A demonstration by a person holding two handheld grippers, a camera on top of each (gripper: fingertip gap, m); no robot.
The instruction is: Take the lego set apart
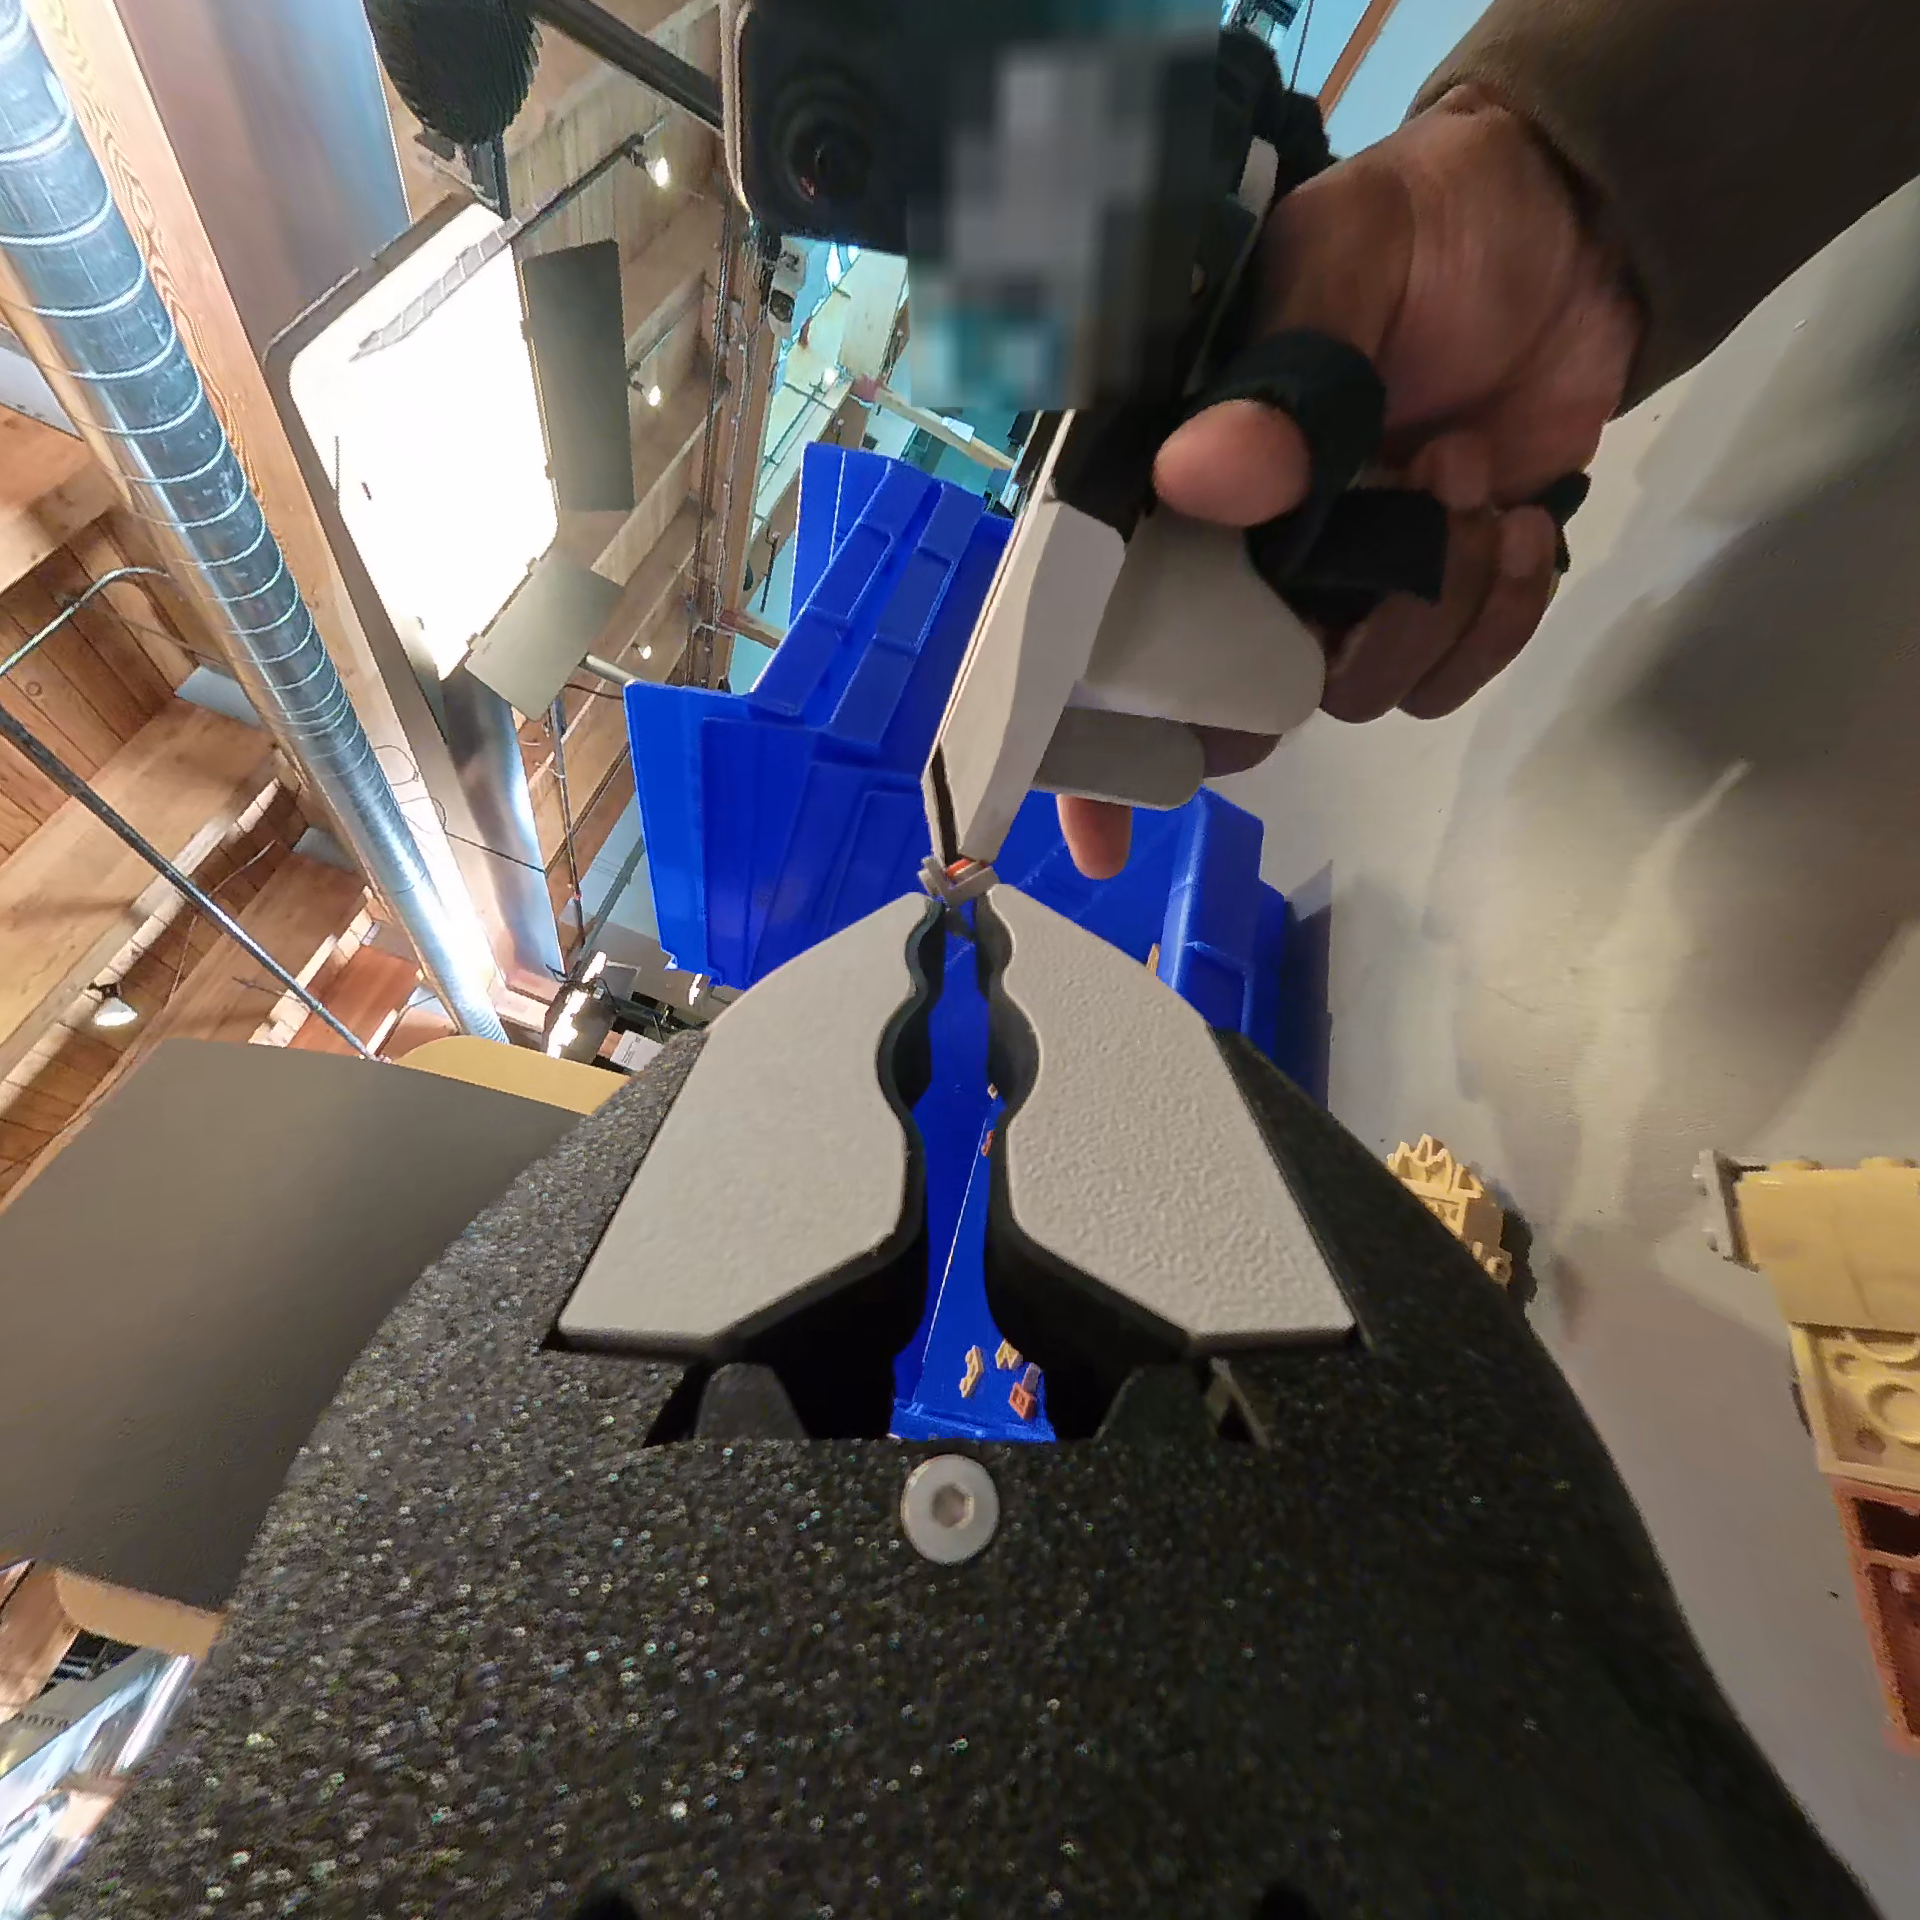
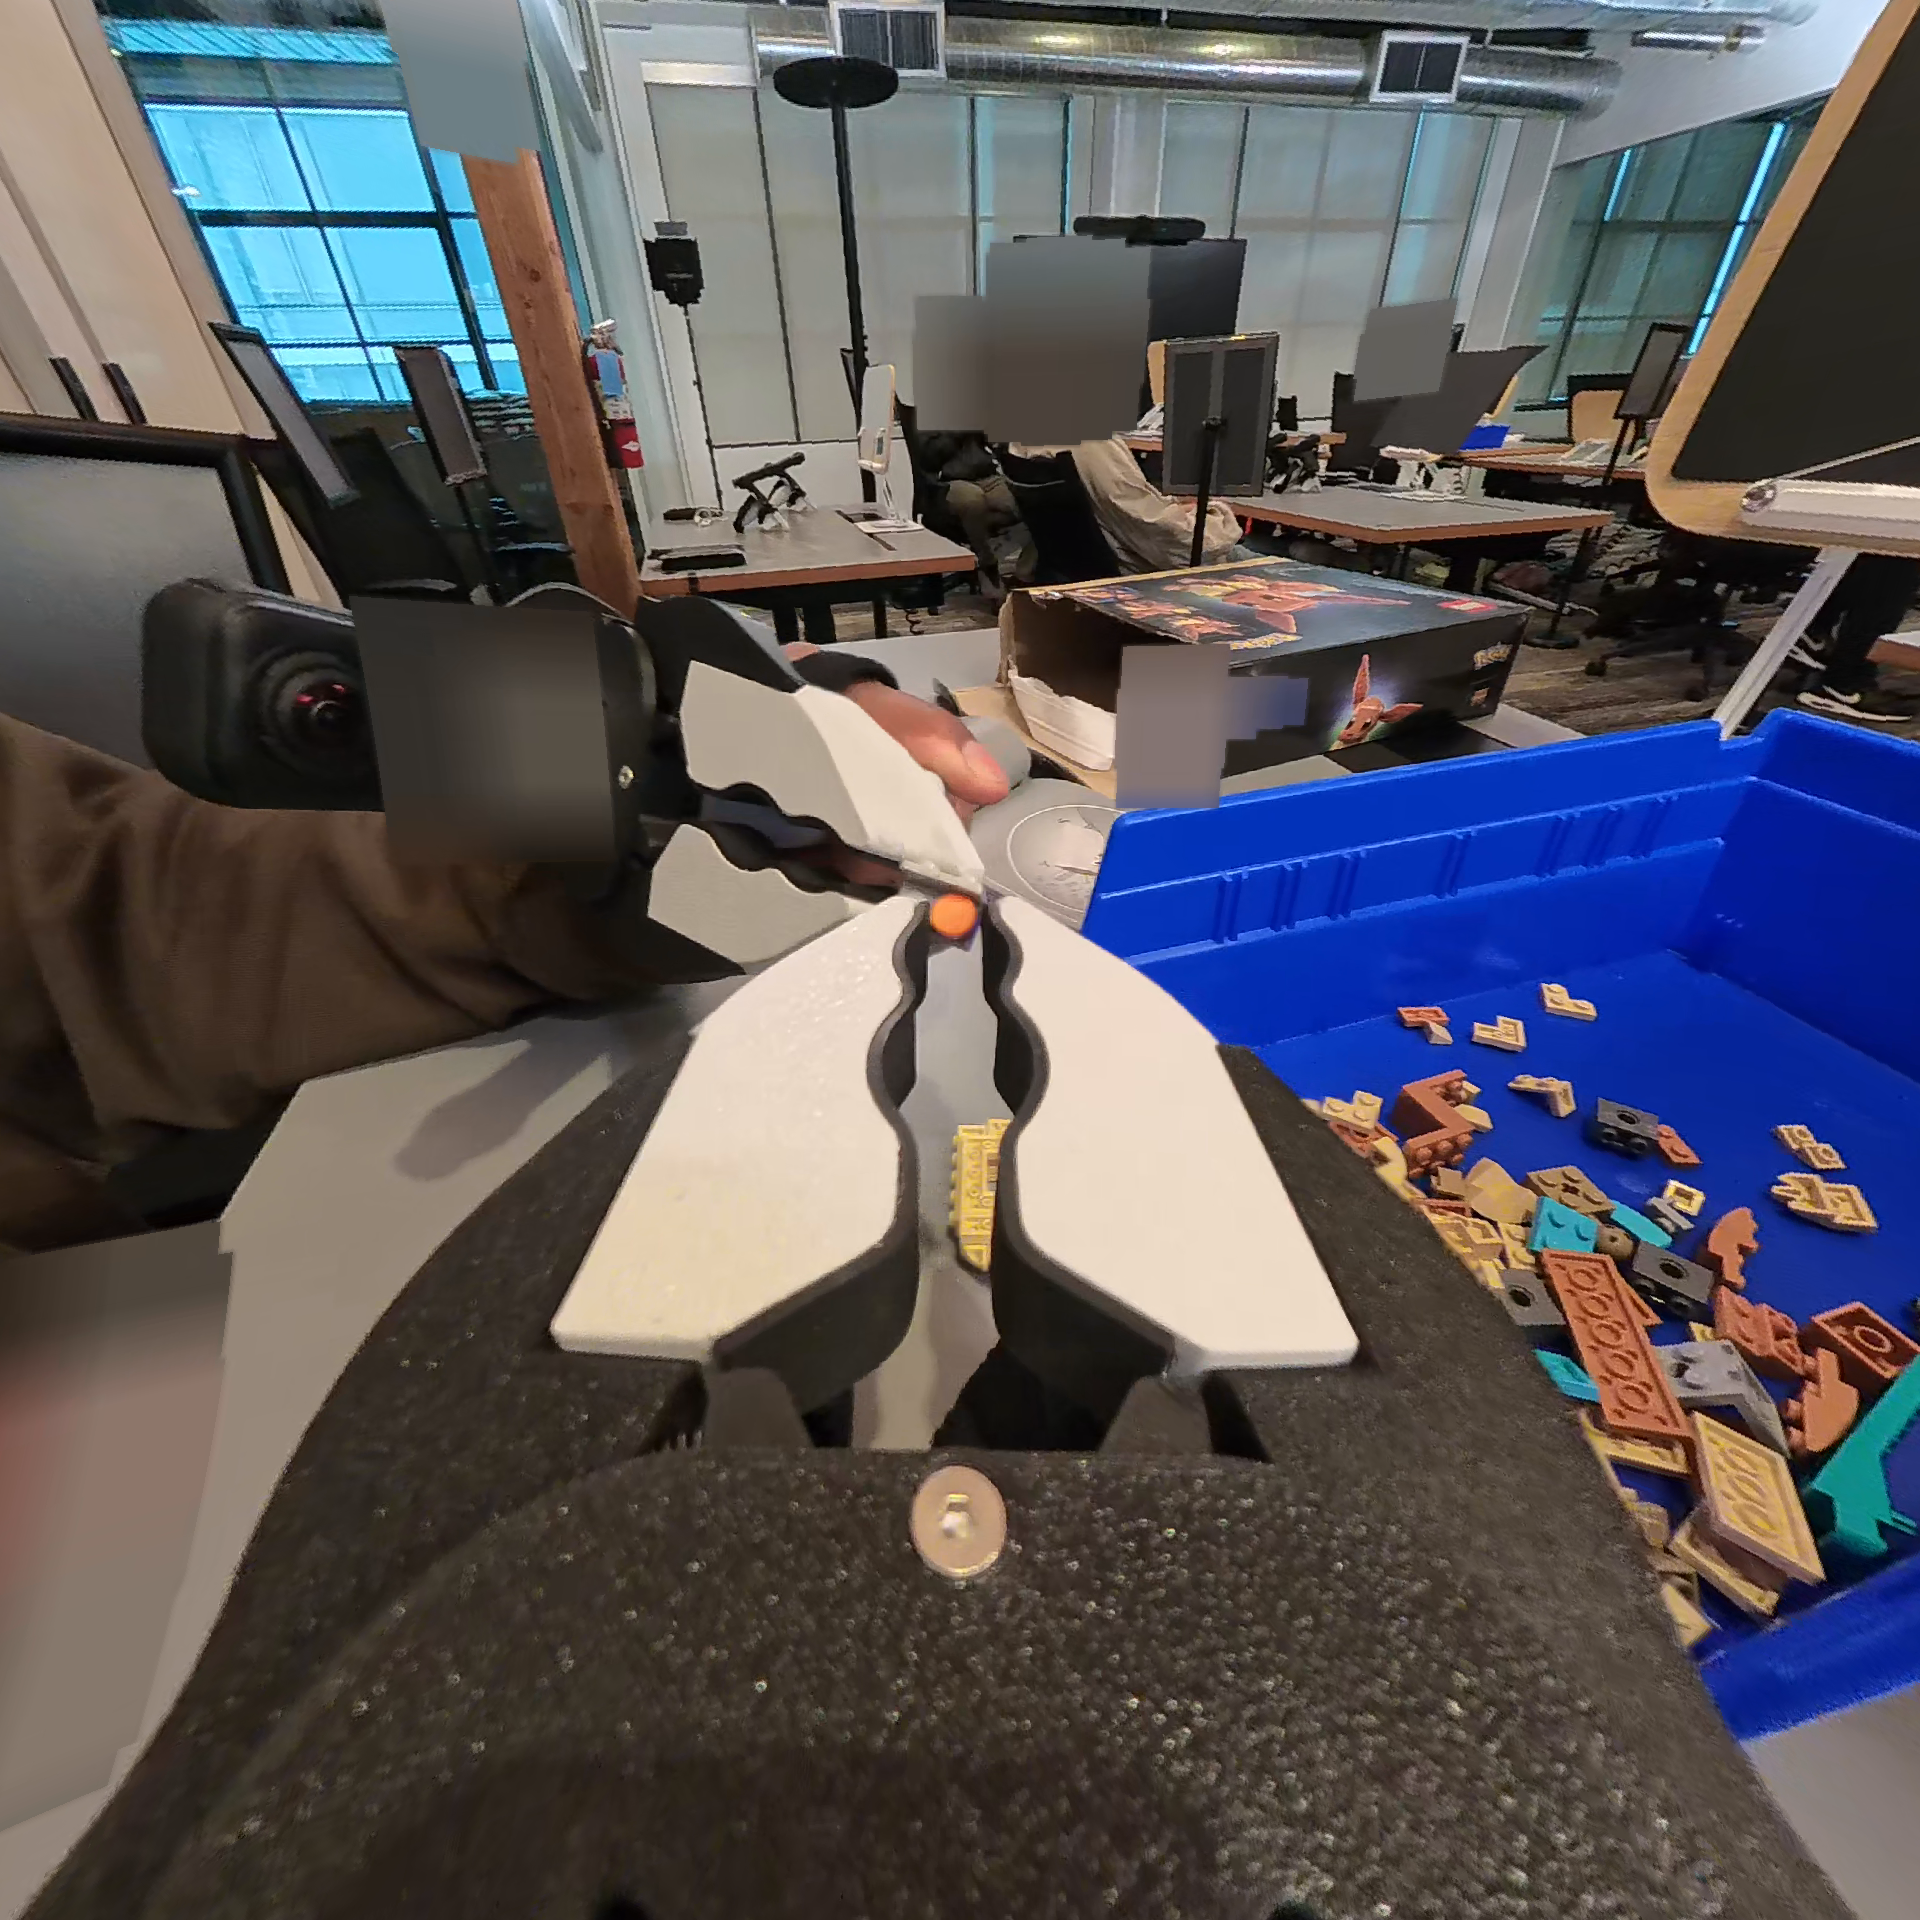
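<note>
Both grippers meeting tip to tip beside blue bin. I'm pinching tiny grey piece in left gripper; right gripper clenching its orange stud. Light, rigid, slippery: gripping flat sides.

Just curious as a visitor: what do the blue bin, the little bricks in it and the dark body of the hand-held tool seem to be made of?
Blue bin: seemingly moulded plastic, glossy, with ribbed walls. Bricks: probably hard plastic, with studs, crisp edges and a slight sheen. Right gripper body: perhaps a 3D-printed or foam-like plastic, matt black, grainy and speckled; its fingers look pale grey, finely textured.
</note>
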